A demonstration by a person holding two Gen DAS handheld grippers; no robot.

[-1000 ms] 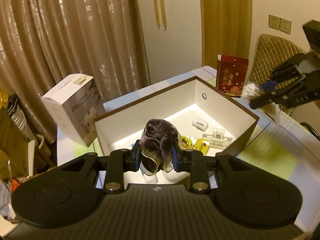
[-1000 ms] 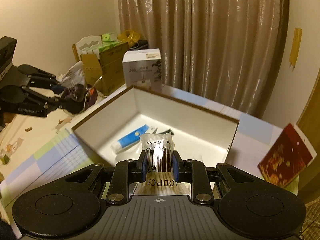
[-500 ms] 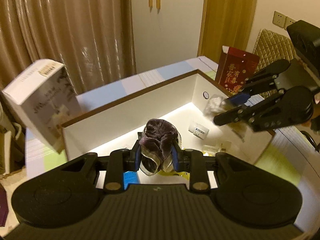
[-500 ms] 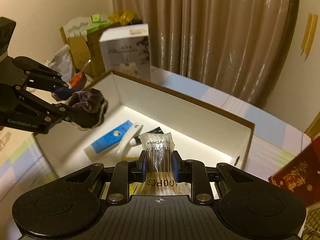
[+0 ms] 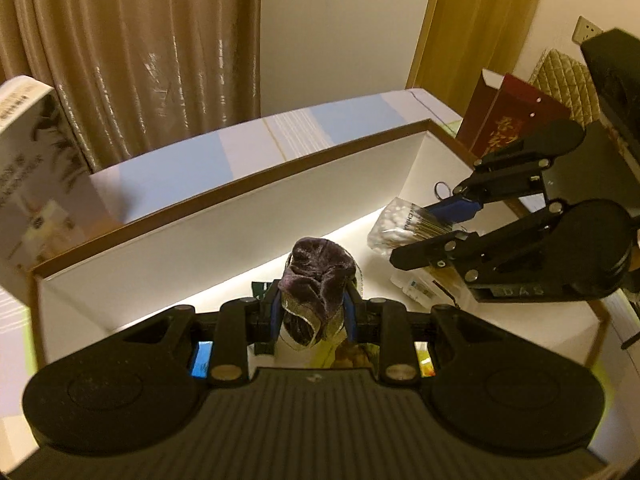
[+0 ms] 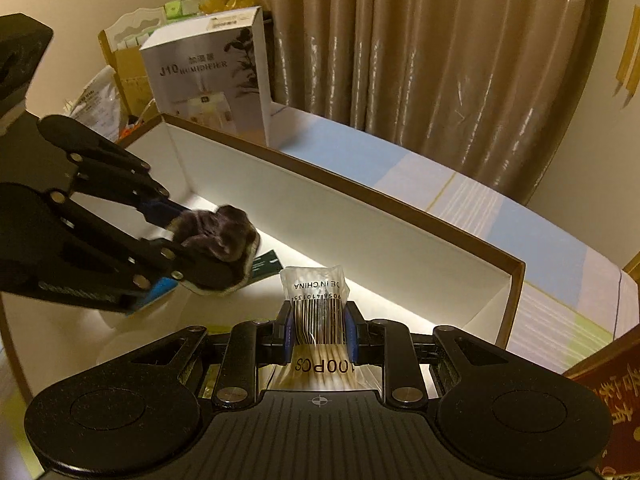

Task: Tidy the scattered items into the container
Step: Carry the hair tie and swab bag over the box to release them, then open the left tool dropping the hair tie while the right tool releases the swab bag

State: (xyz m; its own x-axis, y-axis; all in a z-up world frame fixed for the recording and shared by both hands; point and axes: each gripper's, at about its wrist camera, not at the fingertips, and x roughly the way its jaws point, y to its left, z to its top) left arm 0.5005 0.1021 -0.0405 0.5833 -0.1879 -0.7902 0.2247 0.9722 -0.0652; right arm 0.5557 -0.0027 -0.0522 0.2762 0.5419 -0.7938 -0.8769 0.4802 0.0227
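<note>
A wide white box with a brown rim (image 5: 224, 236) (image 6: 400, 240) lies open on the table. My left gripper (image 5: 312, 314) (image 6: 188, 240) is shut on a dark purple velvet scrunchie (image 5: 316, 276) (image 6: 218, 236) and hangs inside the box above its floor. My right gripper (image 6: 318, 330) (image 5: 440, 226) is shut on a clear bag of cotton swabs (image 6: 318, 304) (image 5: 400, 226), also over the box interior, to the right of the left one. On the box floor lie a blue tube (image 5: 201, 358), a dark card (image 6: 266, 262), a small white bottle (image 5: 416, 288) and yellow packets (image 5: 424, 360).
A white humidifier carton (image 6: 216, 76) (image 5: 36, 176) stands behind the box's left end. A red paper bag (image 5: 508, 120) (image 6: 604, 412) stands by its right end. Curtains (image 6: 440, 52) hang close behind the table. Cardboard clutter (image 6: 120, 68) sits at the far left.
Both grippers have come down and forward over the box, from above its rim to inside it, each still holding its item. They now hang closer to one another.
</note>
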